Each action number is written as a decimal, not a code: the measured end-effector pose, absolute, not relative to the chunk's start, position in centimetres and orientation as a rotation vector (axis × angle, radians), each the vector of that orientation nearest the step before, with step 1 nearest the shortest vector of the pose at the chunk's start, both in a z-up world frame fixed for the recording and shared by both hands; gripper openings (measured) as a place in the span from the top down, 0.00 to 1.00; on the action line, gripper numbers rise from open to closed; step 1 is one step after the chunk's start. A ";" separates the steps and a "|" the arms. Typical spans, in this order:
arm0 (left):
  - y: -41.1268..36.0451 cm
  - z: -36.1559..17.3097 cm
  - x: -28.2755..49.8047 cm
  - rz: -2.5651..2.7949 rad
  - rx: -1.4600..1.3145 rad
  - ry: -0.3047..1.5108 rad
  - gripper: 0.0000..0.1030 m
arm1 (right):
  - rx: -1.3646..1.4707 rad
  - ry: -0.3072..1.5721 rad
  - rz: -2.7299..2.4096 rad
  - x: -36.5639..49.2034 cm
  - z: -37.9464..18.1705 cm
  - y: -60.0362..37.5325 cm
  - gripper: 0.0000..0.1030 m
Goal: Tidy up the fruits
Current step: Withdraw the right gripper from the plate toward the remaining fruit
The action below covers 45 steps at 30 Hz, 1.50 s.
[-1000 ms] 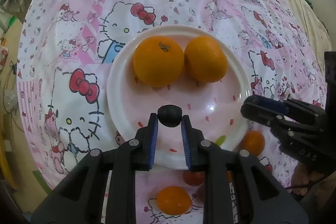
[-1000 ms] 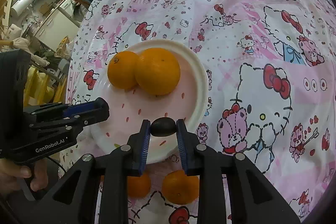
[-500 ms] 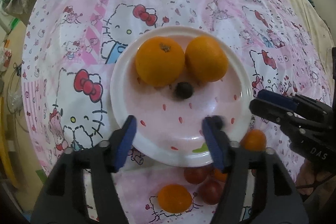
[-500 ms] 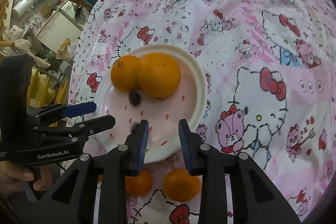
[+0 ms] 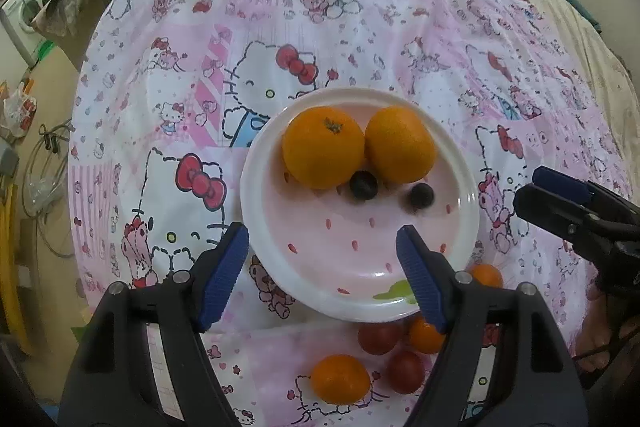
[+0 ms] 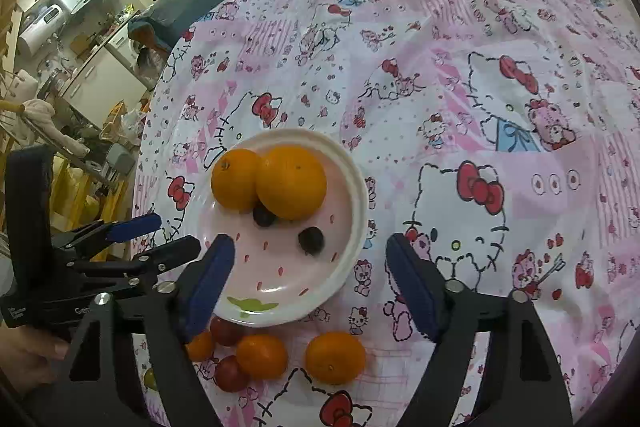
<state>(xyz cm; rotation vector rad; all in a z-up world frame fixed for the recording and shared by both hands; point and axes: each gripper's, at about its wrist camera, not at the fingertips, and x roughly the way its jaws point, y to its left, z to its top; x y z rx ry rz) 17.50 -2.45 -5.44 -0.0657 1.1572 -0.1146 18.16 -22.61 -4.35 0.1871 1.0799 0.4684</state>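
Note:
A white plate (image 5: 256, 163) on the pink cartoon cloth holds two big oranges (image 5: 323, 147) (image 5: 400, 145) and two small dark berries (image 5: 363, 185) (image 5: 421, 195). My left gripper (image 5: 322, 233) hangs above the plate's near half, its jaws opening with nothing between them. The right gripper (image 5: 530, 187) pokes in from the right. In the right wrist view the same plate (image 6: 356, 187) shows the oranges (image 6: 234, 179) (image 6: 291, 181) and berries (image 6: 263, 215) (image 6: 311, 239). My right gripper (image 6: 310, 242) is above them, jaws opening and holding nothing. The left gripper (image 6: 174, 231) is at the plate's left.
Loose small fruit lies on the cloth by the plate's near edge: a mandarin (image 5: 340, 379), small orange fruits (image 5: 426, 335) (image 5: 486, 275) and red cherry tomatoes (image 5: 378, 337) (image 5: 406, 367). A hand (image 6: 28, 351) holds the left gripper. Room clutter lies beyond the table's left edge.
Each gripper was shut on a dark berry. Both have opened wide and lifted a little, and the two berries now lie on the plate by the oranges.

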 end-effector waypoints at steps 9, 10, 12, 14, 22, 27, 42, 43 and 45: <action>-1.9 -4.0 15.9 -0.114 -0.102 1.104 0.29 | 0.212 1.052 0.450 16.3 -2.4 -23.7 0.20; -1.8 -4.0 15.7 -0.108 -0.101 1.104 0.29 | 0.213 1.052 0.447 15.9 -2.2 -23.8 0.20; -1.7 -3.8 15.3 -0.096 -0.095 1.103 0.29 | 0.213 1.053 0.444 15.4 -1.9 -24.1 0.20; -1.6 -3.5 14.9 -0.085 -0.091 1.098 0.29 | 0.206 1.047 0.442 14.8 -1.6 -24.3 0.20; -1.4 -2.8 12.6 -0.067 -0.088 1.079 0.29 | 0.233 1.051 0.403 13.0 -1.6 -25.9 0.20; -1.6 -2.7 11.2 -0.036 -0.038 1.076 0.29 | 0.275 1.073 0.374 12.3 -2.0 -26.8 0.20; 0.0 -3.6 9.5 0.007 -0.131 1.121 0.29 | 0.436 1.273 0.323 11.8 -7.4 -27.7 0.20; 0.2 -3.7 9.5 0.011 -0.138 1.124 0.29 | 0.428 1.299 0.326 11.8 -8.0 -27.3 0.20; 0.7 -4.0 9.5 0.017 -0.159 1.134 0.29 | 0.411 1.326 0.333 11.9 -8.9 -26.5 0.21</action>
